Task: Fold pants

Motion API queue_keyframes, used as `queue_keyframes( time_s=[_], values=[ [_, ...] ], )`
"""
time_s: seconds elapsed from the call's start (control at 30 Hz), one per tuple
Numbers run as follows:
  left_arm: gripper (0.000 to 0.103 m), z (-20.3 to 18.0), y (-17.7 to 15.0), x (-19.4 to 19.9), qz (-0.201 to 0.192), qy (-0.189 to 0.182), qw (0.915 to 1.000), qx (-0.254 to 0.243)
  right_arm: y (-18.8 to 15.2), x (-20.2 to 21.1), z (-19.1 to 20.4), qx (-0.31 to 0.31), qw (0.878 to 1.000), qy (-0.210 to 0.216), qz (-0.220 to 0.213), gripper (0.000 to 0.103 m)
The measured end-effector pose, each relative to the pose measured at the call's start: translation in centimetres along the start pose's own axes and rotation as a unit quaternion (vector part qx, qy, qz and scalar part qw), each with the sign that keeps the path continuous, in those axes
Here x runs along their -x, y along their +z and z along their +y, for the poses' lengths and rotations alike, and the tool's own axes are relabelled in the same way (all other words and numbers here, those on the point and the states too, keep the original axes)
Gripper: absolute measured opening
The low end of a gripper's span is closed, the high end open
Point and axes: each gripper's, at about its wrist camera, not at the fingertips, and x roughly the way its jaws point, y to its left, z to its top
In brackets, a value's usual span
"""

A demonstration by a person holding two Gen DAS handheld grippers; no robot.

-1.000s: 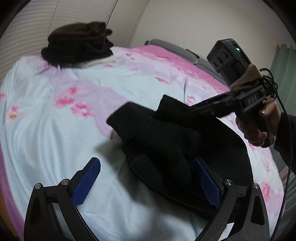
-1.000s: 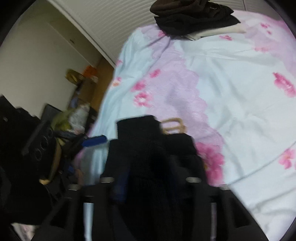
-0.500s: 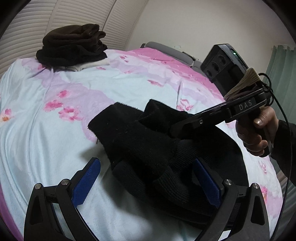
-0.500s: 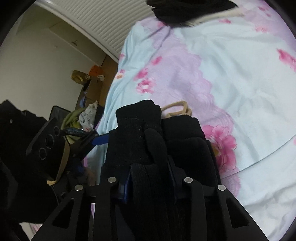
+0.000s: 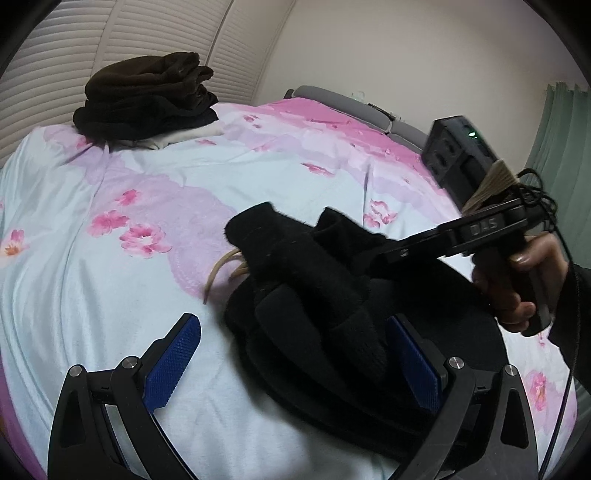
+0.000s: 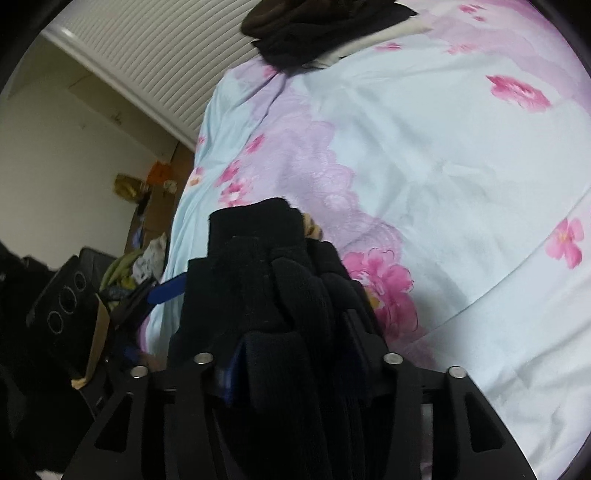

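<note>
The black fleece pants (image 5: pixel 314 295) lie bunched in thick folds on the flowered bed cover (image 5: pixel 110 295), and a beige drawstring (image 5: pixel 221 269) pokes out at their left edge. My left gripper (image 5: pixel 293 325) is open low over the bed, with the bundle lying between its blue pads (image 5: pixel 173 362) and against the right one. From the right, my right gripper (image 5: pixel 373 258) reaches into the top fold, held by a hand (image 5: pixel 517 280). In its own view, the right gripper (image 6: pixel 291 350) has a roll of pants (image 6: pixel 258 266) filling its jaws. The jaws are opening, and the cloth still touches both pads.
A pile of dark folded clothes (image 5: pixel 147 96) sits at the far end of the bed, below the white slatted doors (image 5: pixel 129 33). A grey headboard (image 5: pixel 332 96) runs along the back right and a green curtain (image 5: pixel 561 147) hangs beyond it. Clutter (image 6: pixel 136 269) lies on the floor left of the bed.
The right gripper has come lower and rolled, with the pants roll still in it; its jaws narrowed, then widened. The beige drawstring has come into sight. The left gripper has barely moved.
</note>
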Motion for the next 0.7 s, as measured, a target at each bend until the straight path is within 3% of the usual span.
queue_keyframes(
  time_s=[0.07,0.23,0.3,0.37,0.5,0.53,0.57,0.63,0.67,0.7],
  values=[
    [0.102,0.1,0.2,0.6,-0.005,0.000,1.0000,-0.002,-0.4,0.7,0.5,-0.002,1.000,-0.027,-0.014,0.060],
    [0.102,0.5,1.5,3.7,-0.026,-0.014,0.9996,0.002,-1.5,4.0,3.8,-0.013,0.991,-0.116,-0.071,0.066],
    [0.102,0.7,2.0,5.0,-0.031,-0.025,0.9992,-0.005,-2.6,5.9,5.8,-0.020,0.983,-0.141,-0.118,0.071],
    [0.102,1.0,2.4,5.9,-0.035,-0.031,0.9988,-0.011,-4.4,7.9,8.1,-0.031,0.967,-0.181,-0.177,0.079],
    [0.103,1.9,3.3,6.7,-0.033,-0.038,0.9984,-0.026,-10.5,10.8,13.1,-0.097,0.904,-0.267,-0.320,0.095],
    [0.103,2.1,3.5,6.5,-0.025,-0.042,0.9984,-0.030,-11.6,11.1,13.7,-0.112,0.892,-0.282,-0.336,0.097],
    [0.103,2.3,3.8,6.2,-0.016,-0.046,0.9982,-0.034,-13.8,10.9,15.0,-0.139,0.868,-0.311,-0.362,0.098],
    [0.103,2.7,4.0,5.7,-0.001,-0.056,0.9977,-0.037,-16.3,10.5,16.2,-0.171,0.841,-0.343,-0.381,0.100],
    [0.103,2.9,4.0,5.3,0.008,-0.063,0.9973,-0.037,-18.9,8.9,17.2,-0.214,0.820,-0.354,-0.396,0.101],
    [0.103,3.0,4.0,4.9,0.014,-0.067,0.9970,-0.036,-18.9,8.9,17.2,-0.214,0.820,-0.354,-0.396,0.101]
  ],
)
